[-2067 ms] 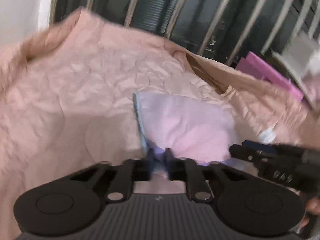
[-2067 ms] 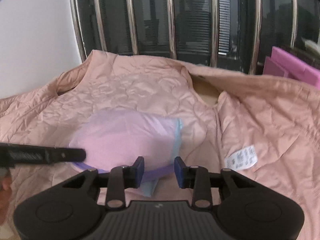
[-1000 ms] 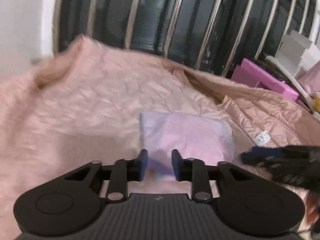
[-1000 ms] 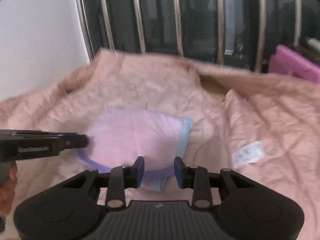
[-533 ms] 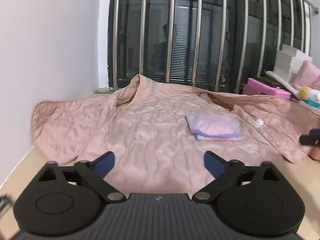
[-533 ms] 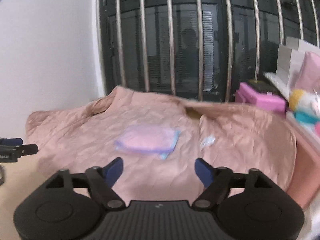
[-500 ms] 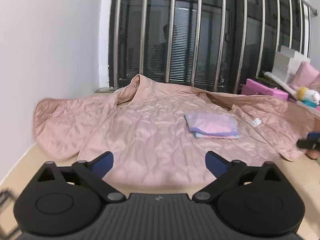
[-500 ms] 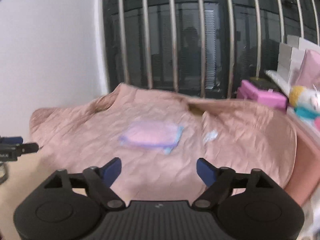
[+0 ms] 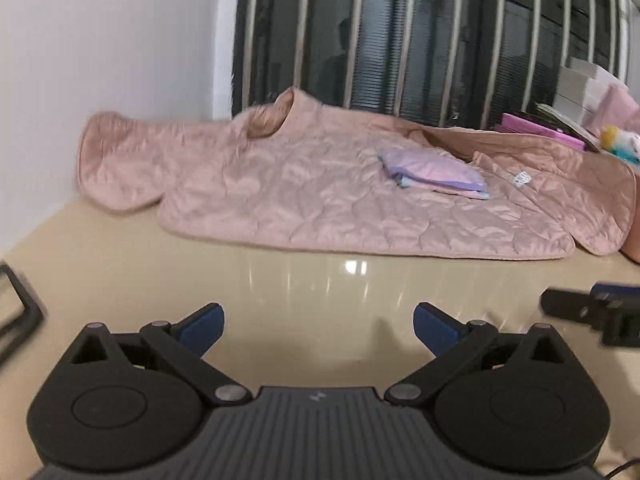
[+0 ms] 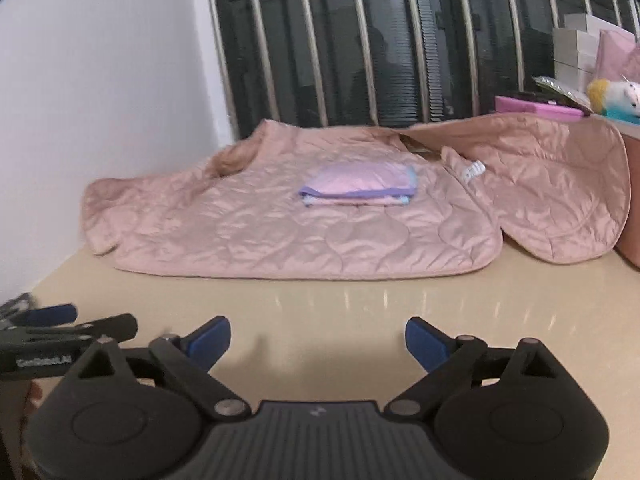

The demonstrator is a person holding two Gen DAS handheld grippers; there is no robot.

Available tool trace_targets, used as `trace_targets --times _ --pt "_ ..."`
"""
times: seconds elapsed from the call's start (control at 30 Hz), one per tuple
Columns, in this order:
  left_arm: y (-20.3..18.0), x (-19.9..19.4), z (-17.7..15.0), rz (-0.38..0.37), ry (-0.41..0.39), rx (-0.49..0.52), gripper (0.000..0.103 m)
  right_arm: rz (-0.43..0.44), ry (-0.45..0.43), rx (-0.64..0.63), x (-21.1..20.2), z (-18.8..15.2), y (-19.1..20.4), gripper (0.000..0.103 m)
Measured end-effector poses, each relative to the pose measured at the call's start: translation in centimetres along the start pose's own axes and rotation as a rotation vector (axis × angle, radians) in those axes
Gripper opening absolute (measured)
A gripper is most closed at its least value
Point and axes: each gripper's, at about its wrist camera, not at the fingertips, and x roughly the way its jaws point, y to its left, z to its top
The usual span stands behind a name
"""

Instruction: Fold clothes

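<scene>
1 folded garment (image 9: 434,174): small, lilac-pink, with a purple edge and a pale blue layer under it. It lies flat on the quilted jacket, right of that jacket's middle, far from both grippers.

1 quilted jacket (image 9: 304,200): pink, spread open on the far half of the table. 1 sleeve (image 9: 120,160) reaches to the left wall; 1 front panel (image 10: 560,184) is turned out to the right. 1 white label (image 10: 474,170) shows on the lining, just right of the folded garment.

1 table (image 9: 320,284): beige, glossy. The jacket's near hem runs straight across it; the near half is bare and reflects light.

1 left gripper (image 9: 318,324): 2 blue-tipped fingers spread to their widest, nothing between them, over bare tabletop.

1 right gripper (image 10: 318,338): 2 blue-tipped fingers spread wide, having just been opening, nothing between them, over bare tabletop. Each gripper shows at the edge of the other's view, well apart.

1 barred window (image 10: 400,40): behind the jacket's far edge.

1 pink box (image 10: 536,108), 1 stack of white boxes (image 10: 576,48) and 1 soft toy (image 10: 616,98): far right.
</scene>
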Motion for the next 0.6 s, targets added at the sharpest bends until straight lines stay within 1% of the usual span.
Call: trace_targets --times 0.07,0.2,0.27,0.37,0.43,0.57,0.6 --pt "0.3 0.5 -0.3 0.012 0.015 -0.009 0.103 -0.028 0.021 0.001 1.1 -0.4 0.5 0.095" --pt "0.7 0.8 -0.5 -0.026 0.028 -0.018 0.103 -0.063 0.033 0.0 2.1 -1.3 1.1 0.095" --pt "0.6 1.3 -0.4 -0.033 0.052 0.0 0.103 -0.082 0.038 -0.006 2.3 -1.3 1.2 0.095" --pt "0.1 1.8 -0.3 -0.038 0.057 0.013 0.103 -0.076 0.062 0.001 2.7 -1.1 1.1 0.098" --pt "-0.1 2.0 -0.1 -0.034 0.067 0.017 0.103 -0.089 0.076 -0.009 3.1 -1.1 1.2 0.103" --pt "-1.5 2.6 -0.1 0.011 0.101 0.1 0.102 -0.131 0.105 -0.062 3.8 -0.9 2.1 0.103" --pt "-1.5 2.7 -0.1 0.005 0.104 0.103 0.102 -0.132 0.106 -0.063 3.9 -0.9 2.1 0.103"
